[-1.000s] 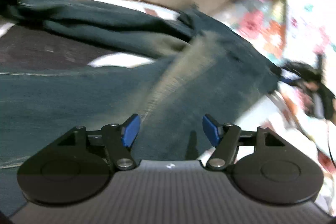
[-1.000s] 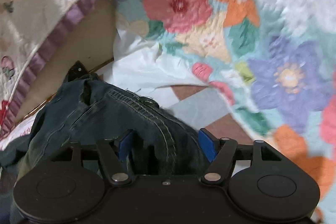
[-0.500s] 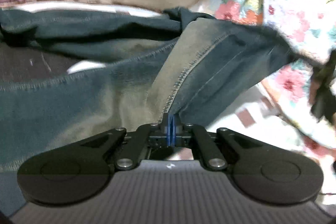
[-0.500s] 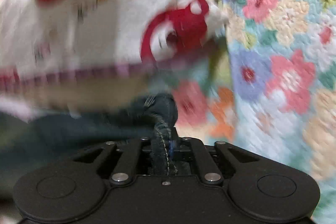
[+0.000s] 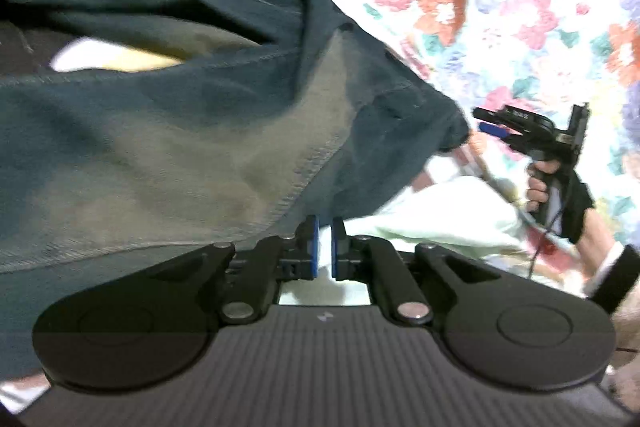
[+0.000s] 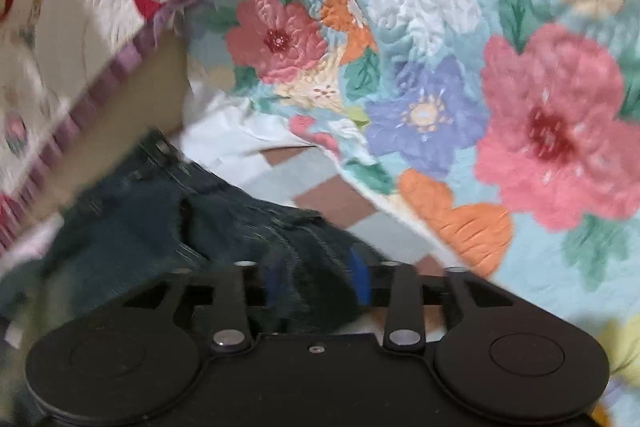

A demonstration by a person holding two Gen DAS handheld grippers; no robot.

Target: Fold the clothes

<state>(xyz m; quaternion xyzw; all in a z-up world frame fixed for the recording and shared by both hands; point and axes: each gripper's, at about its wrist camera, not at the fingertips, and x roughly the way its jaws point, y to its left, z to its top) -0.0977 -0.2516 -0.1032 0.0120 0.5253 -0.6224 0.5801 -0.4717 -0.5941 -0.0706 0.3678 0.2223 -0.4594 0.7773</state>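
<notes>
Half a second ago both claws were pinched tight on the jeans [image 5: 192, 131]; now each has let go. The left claw [image 5: 323, 247] shows its blue pads a narrow slit apart with nothing between them, only pale cloth visible through the gap, and the denim hem lies just beyond its tips rather than in them. The right claw [image 6: 316, 281] has spread wide; a dark bunch of the jeans [image 6: 168, 223] sits between its pads, but they stand clear of it on both sides, though the blur there makes the edges hard to read. From the left camera you can also see the right claw [image 5: 504, 127] off to the side, held by a hand [image 5: 548, 183], sitting just past the corner of the denim. The jeans themselves lie spread over the bed, one dark leg doubled across the faded leg, with a seam running diagonally down toward the left claw, all beside the floral quilt [image 6: 480, 87] and below a white blanket with a purple border [image 6: 60, 39]. To my eye this release means one fold has been laid down and dropped; whether more folding remains, I can't judge from here.
</notes>
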